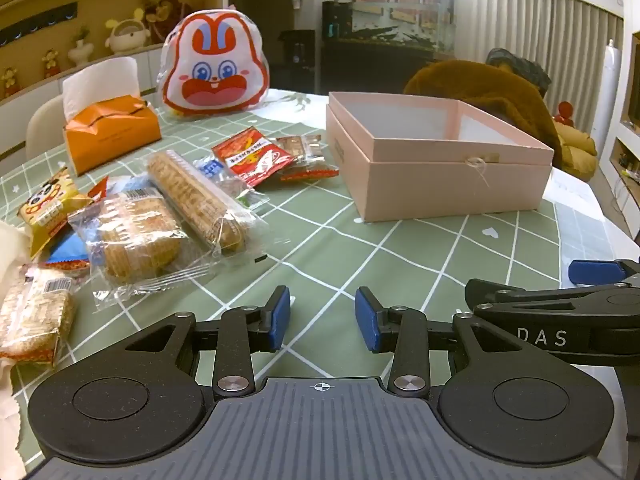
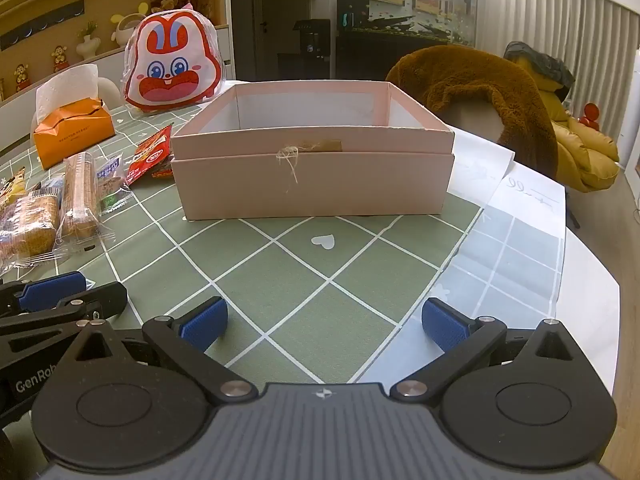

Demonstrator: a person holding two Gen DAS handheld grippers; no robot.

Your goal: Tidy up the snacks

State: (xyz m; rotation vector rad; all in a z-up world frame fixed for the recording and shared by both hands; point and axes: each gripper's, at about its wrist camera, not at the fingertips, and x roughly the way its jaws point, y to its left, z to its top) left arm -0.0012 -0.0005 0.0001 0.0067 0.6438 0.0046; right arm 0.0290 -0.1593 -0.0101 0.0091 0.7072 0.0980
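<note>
An open pink box (image 1: 452,184) (image 2: 312,184) stands on the green checked tablecloth, empty as far as I can see. Several wrapped snacks lie left of it: a long biscuit roll (image 1: 192,200) (image 2: 80,196), a clear pack of biscuits (image 1: 136,236) (image 2: 28,228), a red packet (image 1: 252,156) (image 2: 150,154) and a yellow panda packet (image 1: 48,208). My left gripper (image 1: 323,318) is open and empty, low over the cloth in front of the snacks. My right gripper (image 2: 324,326) is open wide and empty, in front of the box.
An orange tissue box (image 1: 112,136) (image 2: 72,136) and a rabbit-face bag (image 1: 216,64) (image 2: 172,68) stand at the back left. A brown furry chair (image 2: 488,92) is behind the box. White paper (image 2: 520,248) covers the table's right edge.
</note>
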